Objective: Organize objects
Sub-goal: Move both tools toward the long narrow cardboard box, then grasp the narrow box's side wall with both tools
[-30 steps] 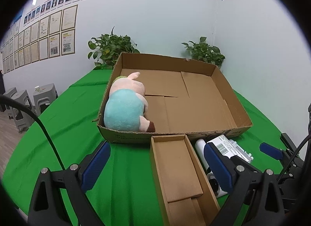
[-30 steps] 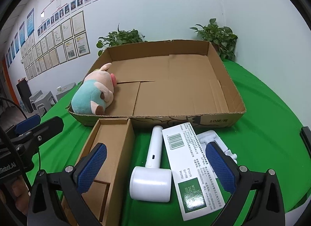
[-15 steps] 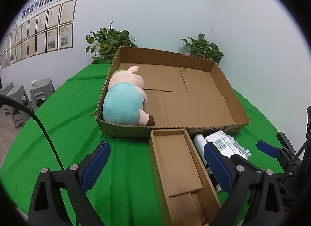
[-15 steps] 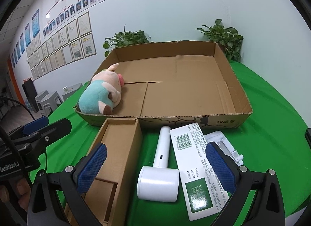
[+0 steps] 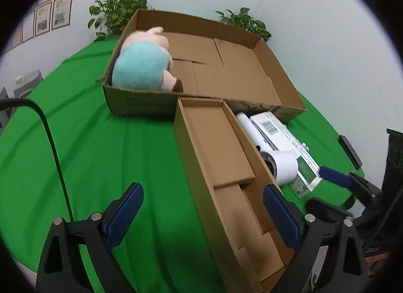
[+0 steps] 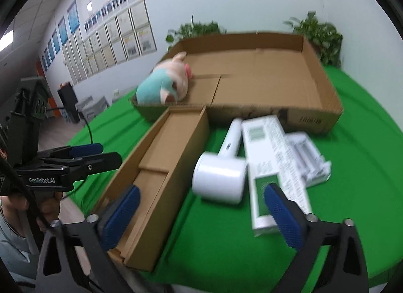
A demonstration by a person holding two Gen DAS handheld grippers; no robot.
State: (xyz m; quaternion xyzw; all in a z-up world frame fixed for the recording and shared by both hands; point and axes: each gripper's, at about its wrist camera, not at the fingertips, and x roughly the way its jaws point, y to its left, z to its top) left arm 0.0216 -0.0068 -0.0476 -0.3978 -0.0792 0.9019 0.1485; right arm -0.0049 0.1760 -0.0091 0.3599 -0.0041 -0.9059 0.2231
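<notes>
**Both grippers poised over the loose items, nothing yet picked up**

The left gripper and the right gripper both stand wide apart at the jaws and hold nothing. The plush pig already lies in the near-left corner of the big cardboard tray. Still outside it, on the green table, are the narrow carton, the white lint roller, the flat white-and-green box and a white plastic part tucked under that box.

The step in hand appears to be an approach. The right gripper looks aimed at the roller's drum; the next move likely calls for lowering over it and closing.

The roller lies just beside the carton's wall and touches the flat box, so finger room is tight. The tray's right half offers open floor; its near wall must be cleared.
</notes>
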